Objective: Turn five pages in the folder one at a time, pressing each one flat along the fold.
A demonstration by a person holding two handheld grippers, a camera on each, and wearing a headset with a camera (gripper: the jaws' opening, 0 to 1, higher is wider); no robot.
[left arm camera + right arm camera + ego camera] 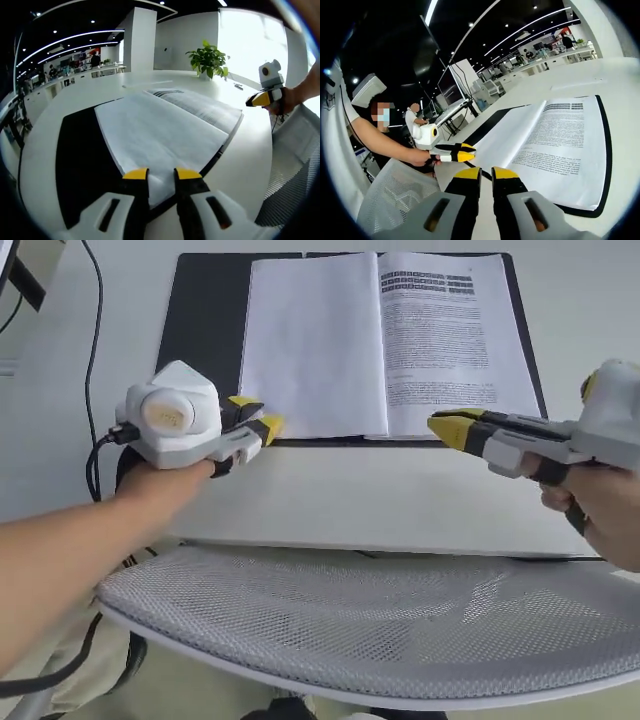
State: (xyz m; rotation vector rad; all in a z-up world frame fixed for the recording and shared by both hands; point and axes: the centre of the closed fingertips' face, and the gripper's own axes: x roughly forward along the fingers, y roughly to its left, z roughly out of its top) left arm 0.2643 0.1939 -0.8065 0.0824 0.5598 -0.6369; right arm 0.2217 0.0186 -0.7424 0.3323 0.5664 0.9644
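Lying open on the white tabletop [380, 500], the black folder [205, 330] shows a blank sheet [310, 340] on its left and a printed page [440, 340] on its right, with the fold [379, 350] running between them. The left claw [258, 422] hovers just off the folder's near-left corner, its jaws narrow with a slim gap, empty. The right claw [448, 428] hangs by the printed page's near edge, jaws all but together, also empty. The pages look thin, light and floppy. They would likely buckle or crease if pinched mid-sheet, and neighbouring sheets may cling. The best hold, I judge, is the printed page's outer near corner, lifting a single sheet.
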